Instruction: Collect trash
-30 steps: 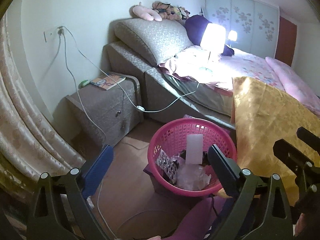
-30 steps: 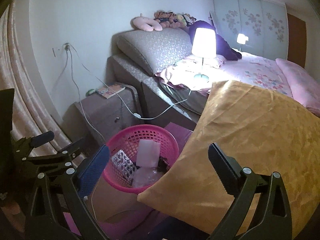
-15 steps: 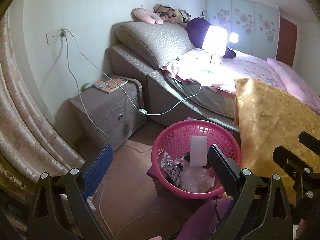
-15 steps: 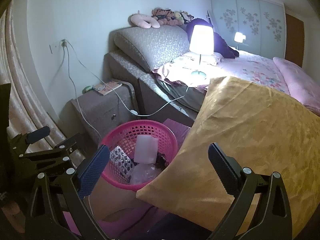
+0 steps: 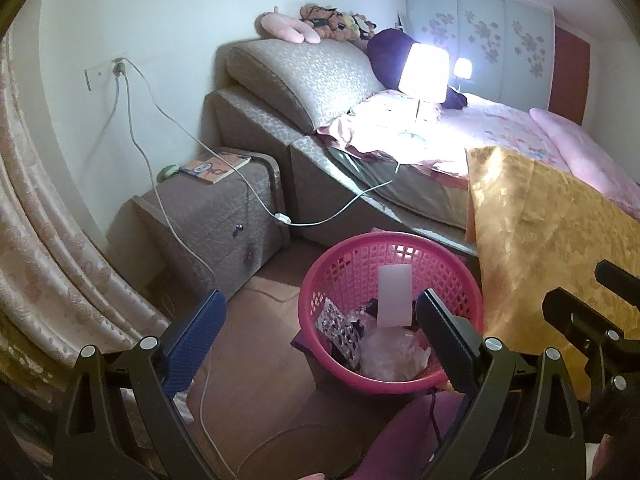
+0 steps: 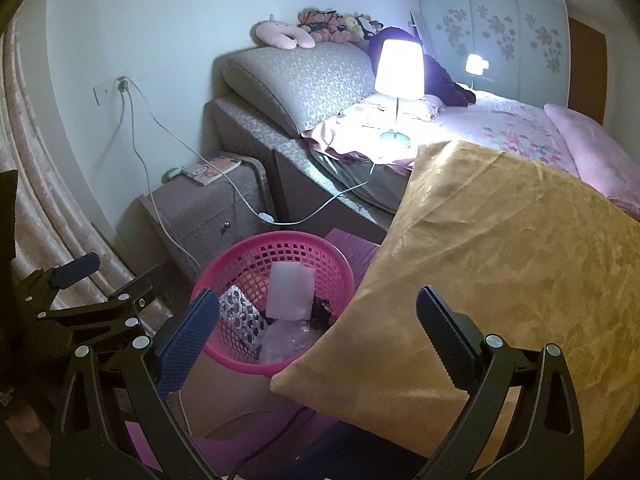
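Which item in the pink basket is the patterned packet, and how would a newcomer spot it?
Start at the bed, then drop to the pink basket on the floor beside it. Inside, against the wall nearest the nightstand, leans the patterned packet. Its black-and-white speckled print sets it apart from the plain white sheet and the crumpled clear plastic.

On the floor before the bed [image 5: 500, 136], a laundry-style basket [image 5: 348, 256] holding a blister pack [image 5: 340, 330], a flat card [image 5: 395, 294] and what may be crumpled plastic [image 5: 390, 354]; left, a nightstand [image 5: 216, 216] bearing a book [image 5: 214, 165]; right, a cushion [image 6: 500, 260].
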Demonstrator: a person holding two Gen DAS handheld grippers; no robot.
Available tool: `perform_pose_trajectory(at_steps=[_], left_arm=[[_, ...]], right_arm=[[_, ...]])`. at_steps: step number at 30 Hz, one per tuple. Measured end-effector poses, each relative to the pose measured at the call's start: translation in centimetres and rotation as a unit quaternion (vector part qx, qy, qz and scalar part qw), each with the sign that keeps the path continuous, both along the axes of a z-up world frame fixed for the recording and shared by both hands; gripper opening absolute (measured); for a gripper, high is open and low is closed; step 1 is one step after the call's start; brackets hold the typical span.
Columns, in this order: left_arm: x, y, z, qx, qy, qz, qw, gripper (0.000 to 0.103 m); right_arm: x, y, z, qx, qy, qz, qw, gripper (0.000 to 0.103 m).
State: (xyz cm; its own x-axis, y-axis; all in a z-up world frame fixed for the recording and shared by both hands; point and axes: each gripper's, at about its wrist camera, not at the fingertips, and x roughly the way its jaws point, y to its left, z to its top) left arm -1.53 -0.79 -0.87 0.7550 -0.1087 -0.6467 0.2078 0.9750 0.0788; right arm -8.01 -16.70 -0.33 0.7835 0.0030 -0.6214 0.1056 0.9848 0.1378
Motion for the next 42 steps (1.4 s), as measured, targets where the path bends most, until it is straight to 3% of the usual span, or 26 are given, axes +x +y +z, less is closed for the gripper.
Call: perform_pose_trajectory(at_steps=[42], left_arm=[[-0.16, -0.16, -0.44, 0.0, 0.006, 0.0, 1.0, 0.092]], right_arm=[[0.0, 0.37, -0.08, 0.002, 0.002, 0.001, 1.0, 0.096]])
